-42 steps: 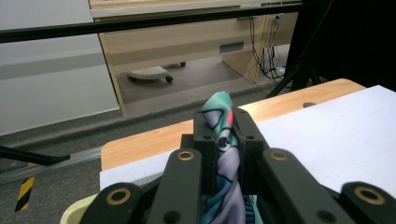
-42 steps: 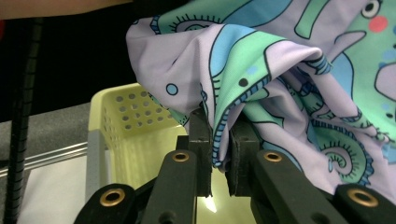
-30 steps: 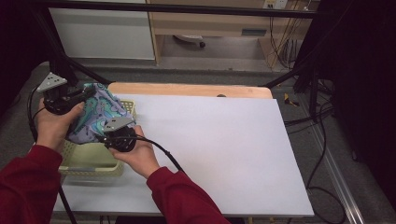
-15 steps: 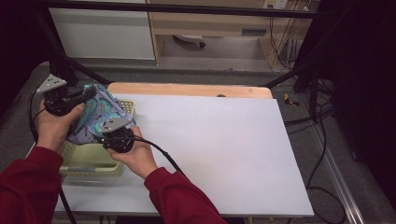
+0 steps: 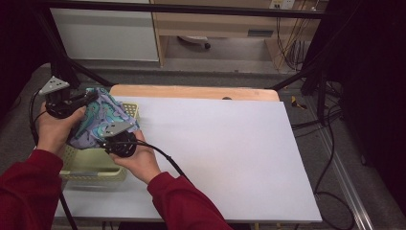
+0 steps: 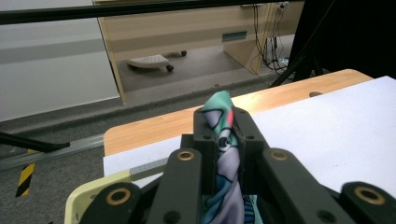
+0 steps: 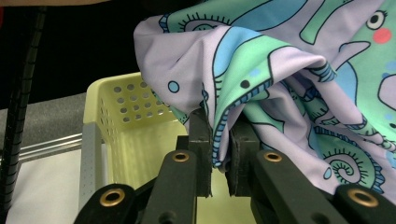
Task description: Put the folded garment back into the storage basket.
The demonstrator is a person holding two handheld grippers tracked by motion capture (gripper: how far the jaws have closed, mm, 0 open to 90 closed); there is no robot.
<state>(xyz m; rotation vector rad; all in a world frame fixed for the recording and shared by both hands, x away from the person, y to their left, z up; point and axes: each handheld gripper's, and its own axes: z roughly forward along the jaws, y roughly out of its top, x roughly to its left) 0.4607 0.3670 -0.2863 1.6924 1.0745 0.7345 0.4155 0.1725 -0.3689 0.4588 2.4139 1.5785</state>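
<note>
At the near edge of the table, a person in dark red sleeves holds a gripper in each hand over a pale yellow perforated basket (image 5: 91,165) that sits at the table's left corner. The right gripper (image 5: 116,140), closer to the person, has its jaws pinched nearly together on a hemmed edge of a patterned cloth (image 7: 289,79), lilac with teal, blue and green swirls; its own view shows the fabric hanging between the black jaws with the basket's inside just below. A little farther off and to the left, the left gripper (image 5: 85,101) clamps another bunched part of the same cloth (image 6: 219,140), a fold of it sticking up between the closed jaws. The cloth (image 5: 98,120) hangs stretched between the two grippers, just above the basket and partly over its far rim, not yet on the white table surface (image 5: 225,158) that spreads out to the right. Beyond that lie a strip of wooden tabletop (image 5: 191,91), grey floor, and a cabinet. Compared with the pictures from a second and half a second ago, almost nothing differs: both hands sit in the same spots, both grips are unchanged, and the cloth keeps the same draped shape. This pause suggests the cloth has been lifted clear of the basket and is held ready, probably to be carried right and spread on the white surface.
</note>
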